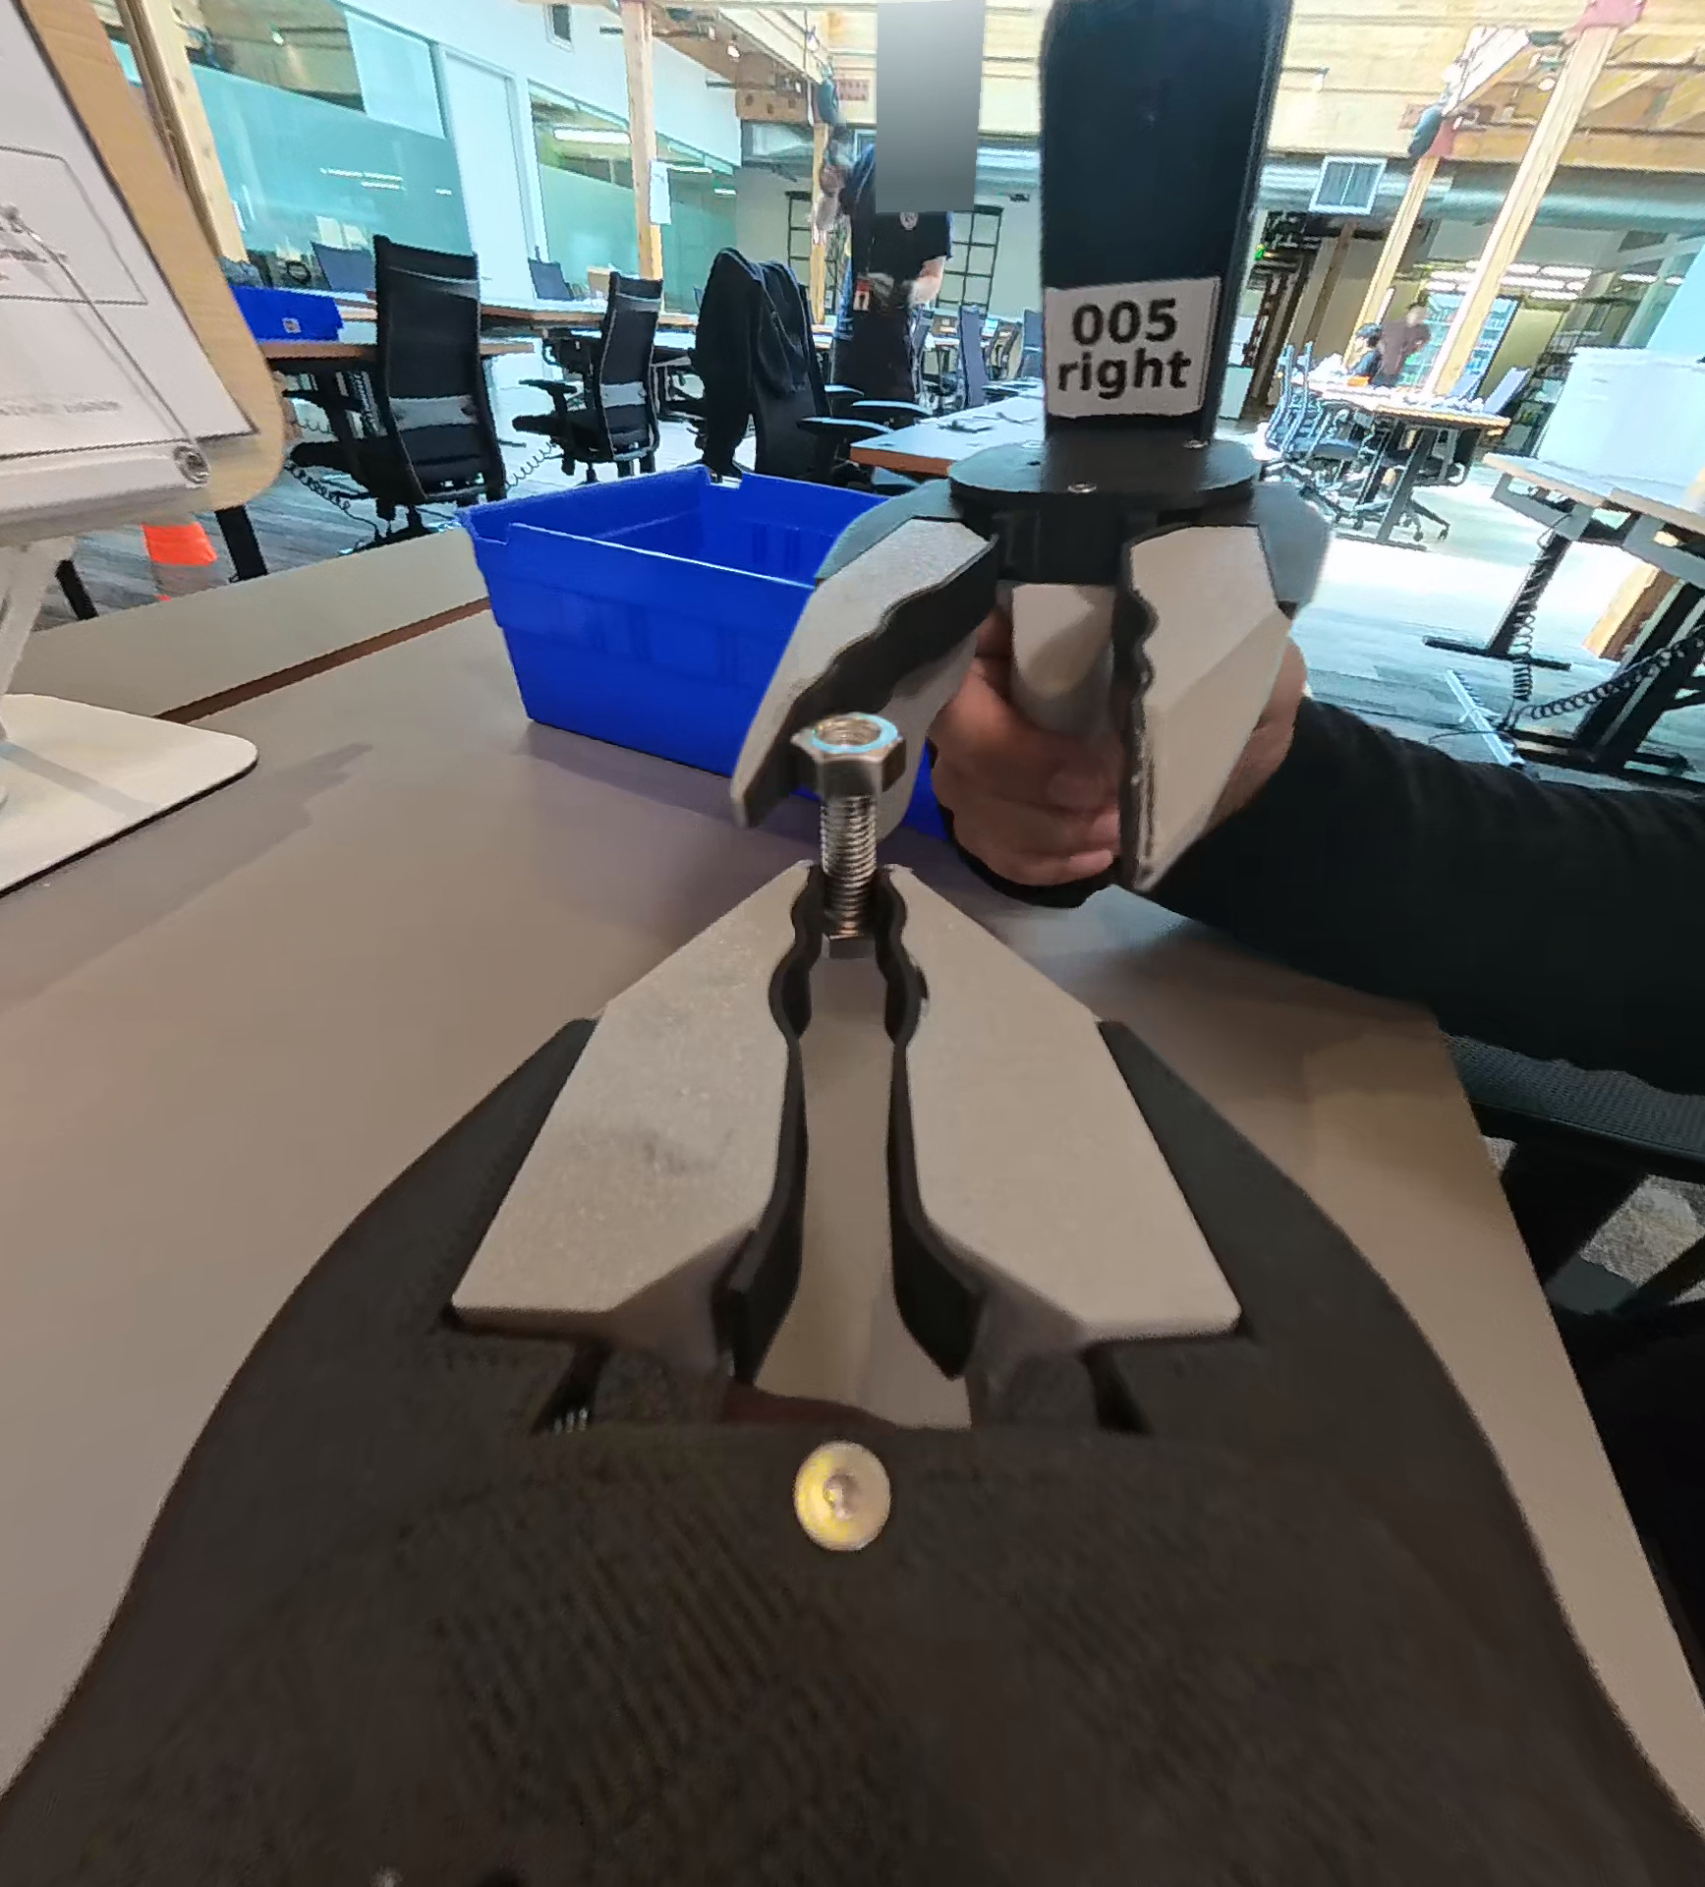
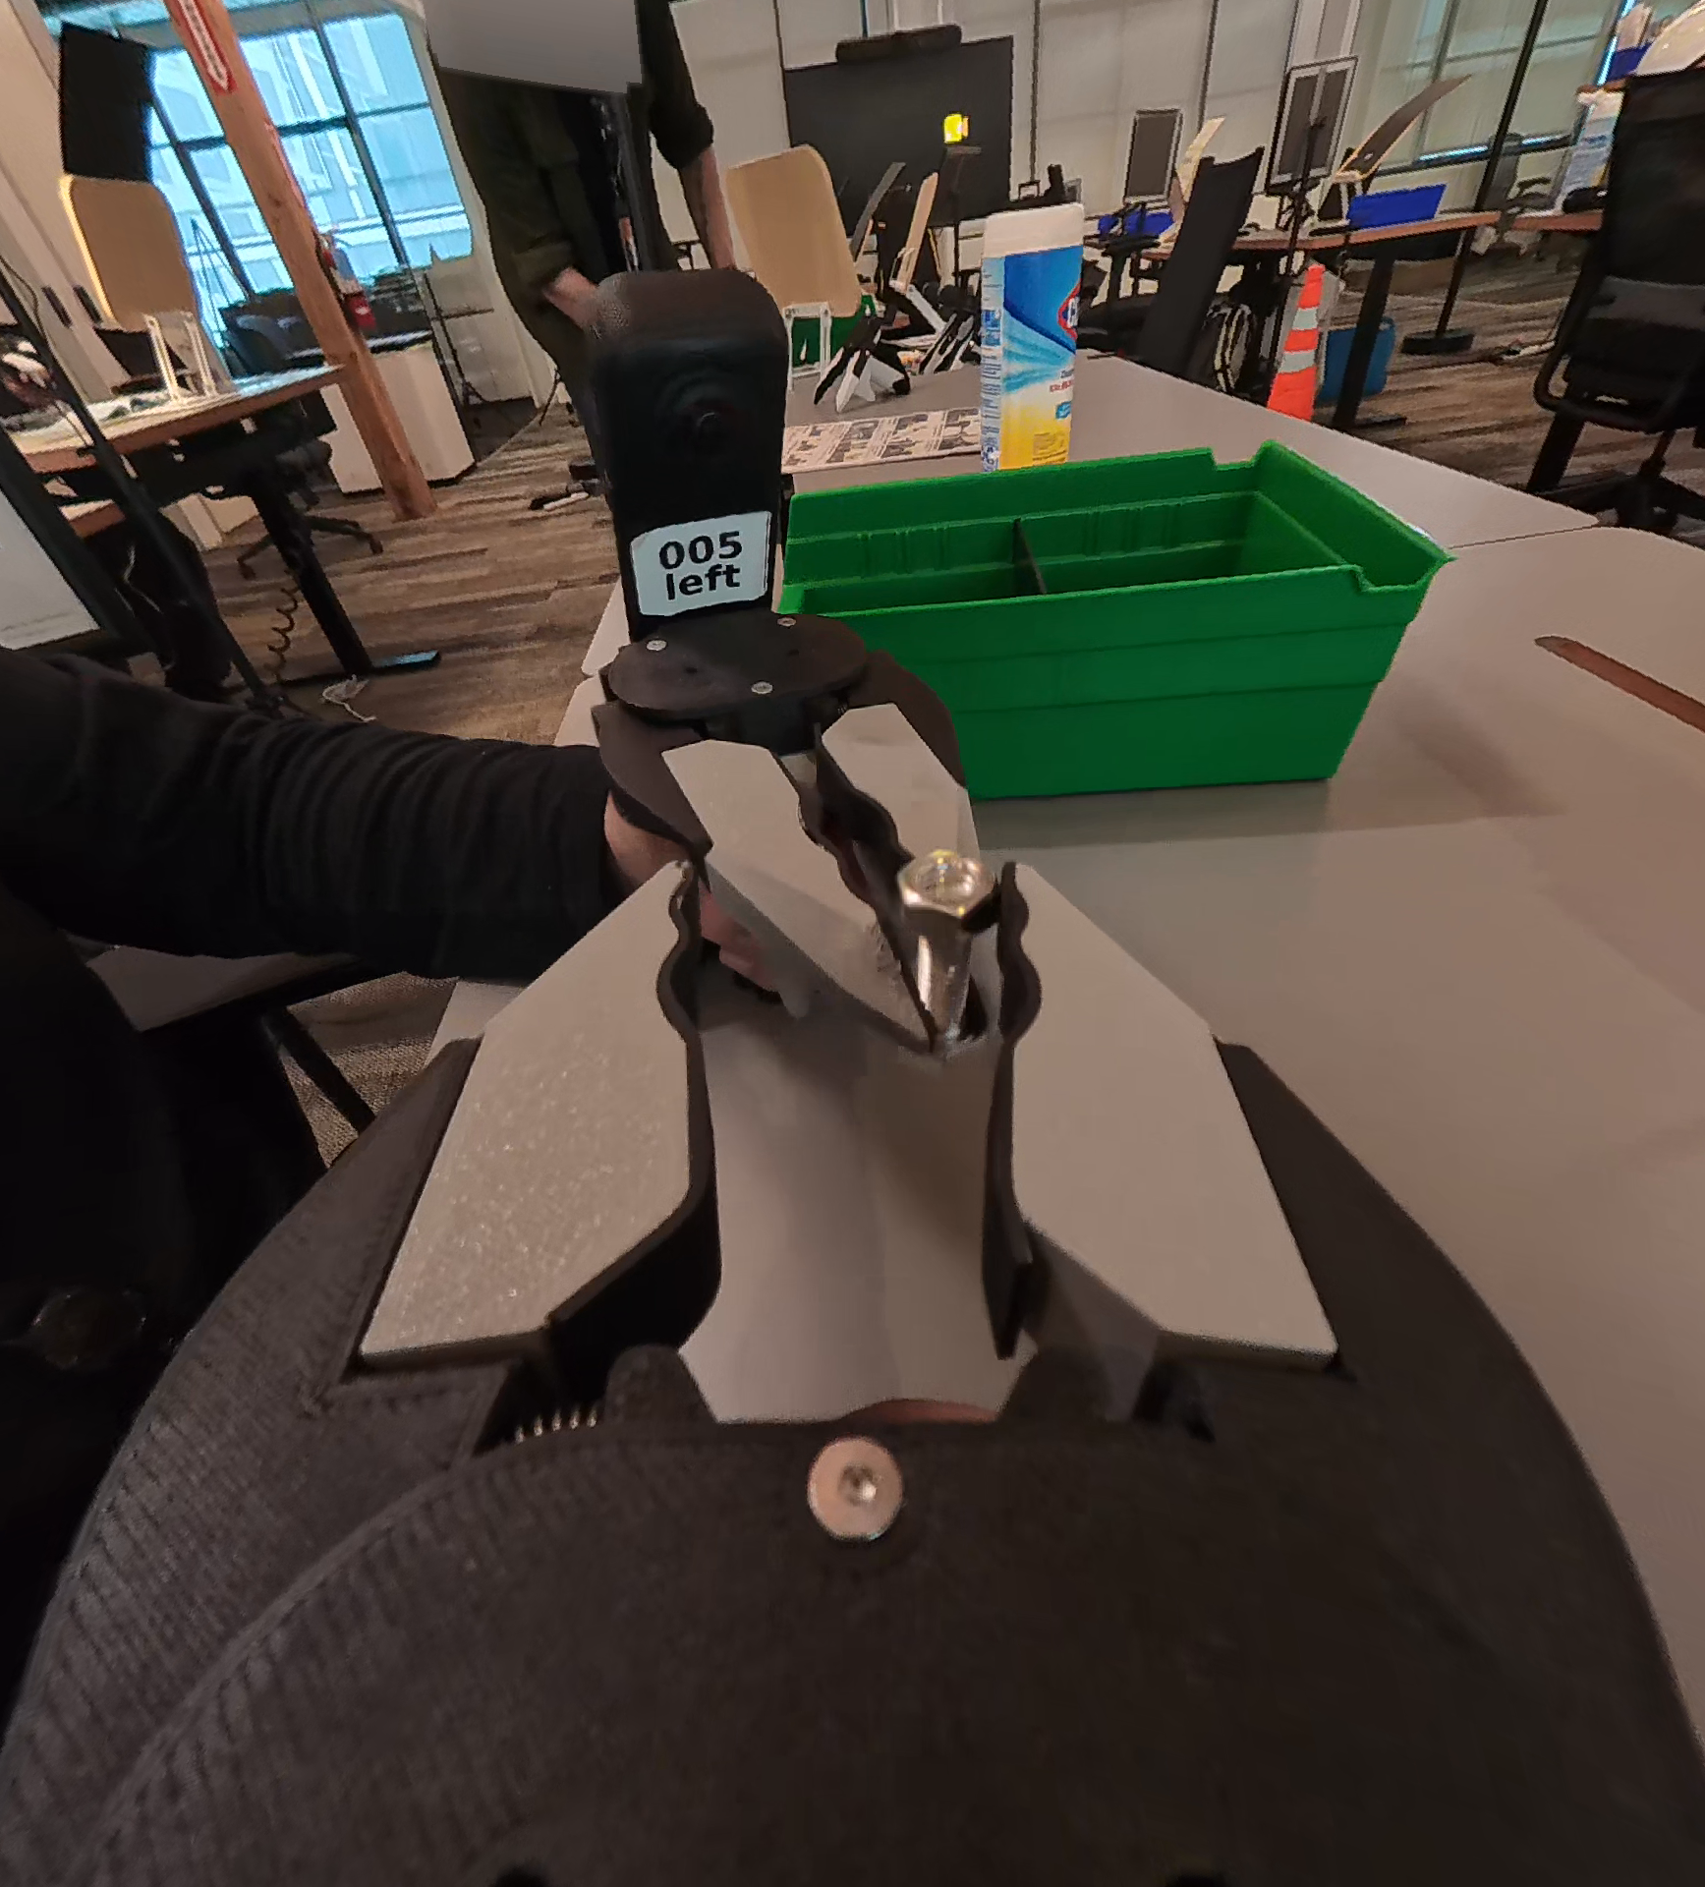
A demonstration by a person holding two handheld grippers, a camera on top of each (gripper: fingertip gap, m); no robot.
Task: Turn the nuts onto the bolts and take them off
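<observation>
A steel bolt [image 1: 843, 848] stands upright with its head down, and a hex nut [image 1: 846, 751] sits at the top of its thread. My left gripper [image 1: 846, 919] is shut on the bolt's lower end, above the grey table [image 1: 317, 1021]. My right gripper [image 1: 950, 837] is open, with one finger [image 1: 828, 674] close behind the nut. In the right wrist view, the right gripper [image 2: 848, 919] is open and the nut [image 2: 942, 890] lies against its right finger [image 2: 1016, 950]. The bolt [image 2: 935, 975] is held by the left gripper [image 2: 940, 1021] from the far side.
A blue bin [image 1: 644, 613] stands behind the bolt in the left wrist view. A green divided bin [image 2: 1134, 654] and a wipes canister [image 2: 1027, 337] stand at the back in the right wrist view. A sign stand [image 1: 31, 306] is at the left. A person [image 2: 582, 184] stands beyond the table. The tips of both grippers are at nearly the same place.
</observation>
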